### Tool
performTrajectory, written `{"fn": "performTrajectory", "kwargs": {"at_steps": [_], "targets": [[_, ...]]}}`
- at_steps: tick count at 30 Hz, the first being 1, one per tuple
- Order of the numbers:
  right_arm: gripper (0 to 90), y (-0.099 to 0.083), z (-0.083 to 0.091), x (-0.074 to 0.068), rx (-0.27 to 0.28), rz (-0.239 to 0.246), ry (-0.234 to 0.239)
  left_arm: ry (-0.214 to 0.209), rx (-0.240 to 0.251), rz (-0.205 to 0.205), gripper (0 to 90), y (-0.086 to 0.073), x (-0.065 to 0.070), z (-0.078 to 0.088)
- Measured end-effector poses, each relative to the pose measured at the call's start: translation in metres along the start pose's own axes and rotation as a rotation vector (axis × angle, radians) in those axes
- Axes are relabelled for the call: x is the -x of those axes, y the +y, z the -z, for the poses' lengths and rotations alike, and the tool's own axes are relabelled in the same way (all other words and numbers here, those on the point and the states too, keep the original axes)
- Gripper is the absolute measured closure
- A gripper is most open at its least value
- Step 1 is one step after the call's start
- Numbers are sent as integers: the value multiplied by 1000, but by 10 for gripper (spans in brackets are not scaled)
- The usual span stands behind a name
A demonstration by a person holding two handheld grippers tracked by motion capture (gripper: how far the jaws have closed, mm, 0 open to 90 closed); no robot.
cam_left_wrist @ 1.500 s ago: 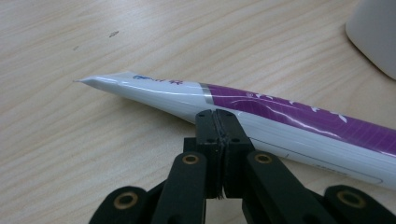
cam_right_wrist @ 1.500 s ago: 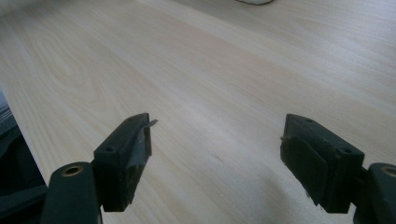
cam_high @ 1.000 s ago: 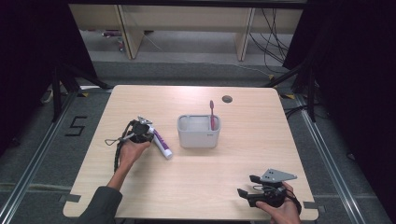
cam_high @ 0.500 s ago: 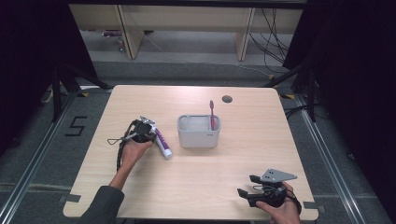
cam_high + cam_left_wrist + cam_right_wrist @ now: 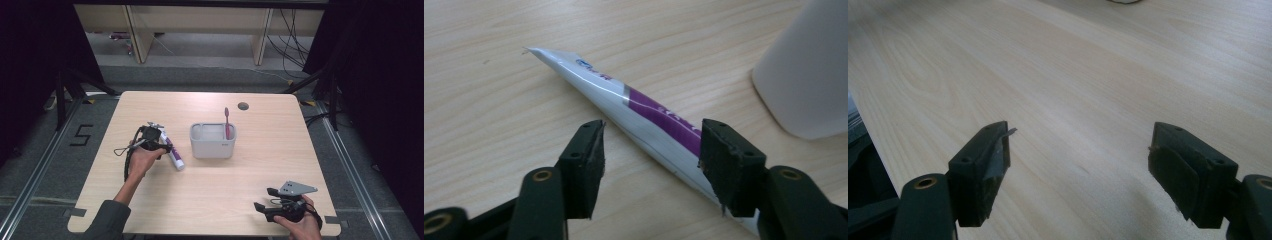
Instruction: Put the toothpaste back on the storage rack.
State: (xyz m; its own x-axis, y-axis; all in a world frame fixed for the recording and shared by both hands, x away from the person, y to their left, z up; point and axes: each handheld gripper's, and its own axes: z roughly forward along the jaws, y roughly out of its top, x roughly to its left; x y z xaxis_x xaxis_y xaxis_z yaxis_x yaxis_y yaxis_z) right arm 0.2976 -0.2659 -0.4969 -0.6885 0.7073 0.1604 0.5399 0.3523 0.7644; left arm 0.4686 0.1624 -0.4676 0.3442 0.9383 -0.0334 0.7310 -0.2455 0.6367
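Toothpaste tube (image 5: 644, 120) lies flat on the table (image 5: 240, 200) just left of the grey caddy (image 5: 212, 141), long axis slanting between the left gripper (image 5: 651, 145)'s jaws, just opened and spread clear, while the far right gripper (image 5: 272, 200) also gapes

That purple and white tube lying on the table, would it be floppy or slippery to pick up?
The toothpaste tube looks flattened toward its crimped end, so it would probably bend and dent. Its glossy skin might slip between the pads of the left tool. Lying flat, it seems unlikely to roll.
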Motion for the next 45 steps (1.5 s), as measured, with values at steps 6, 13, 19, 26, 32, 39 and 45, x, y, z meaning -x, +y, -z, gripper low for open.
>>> {"fn": "performTrajectory", "kwargs": {"at_steps": [6, 13, 19, 26, 32, 39, 45], "targets": [[254, 0, 0, 0, -13, -4, 4, 0, -29, 24, 324, 4, 7, -6], [254, 0, 0, 0, -14, 4, 3, 3, -58, 39, 290, 7, 14, -14], [254, 0, 0, 1, -8, 18, 2, 33, -91, 29, 278, 7, 16, -21], [254, 1, 0, 1, -8, 19, 4, 29, -107, 20, 277, 6, 18, -27], [254, 1, 0, 1, -14, 9, 14, 24, -122, -8, 305, 5, 18, -27], [254, 1, 0, 1, -8, 17, 6, 32, -149, -25, 350, 2, 14, -25], [254, 1, 0, 0, -4, 16, 11, 32, -164, -50, 409, 0, 9, -24]]}}
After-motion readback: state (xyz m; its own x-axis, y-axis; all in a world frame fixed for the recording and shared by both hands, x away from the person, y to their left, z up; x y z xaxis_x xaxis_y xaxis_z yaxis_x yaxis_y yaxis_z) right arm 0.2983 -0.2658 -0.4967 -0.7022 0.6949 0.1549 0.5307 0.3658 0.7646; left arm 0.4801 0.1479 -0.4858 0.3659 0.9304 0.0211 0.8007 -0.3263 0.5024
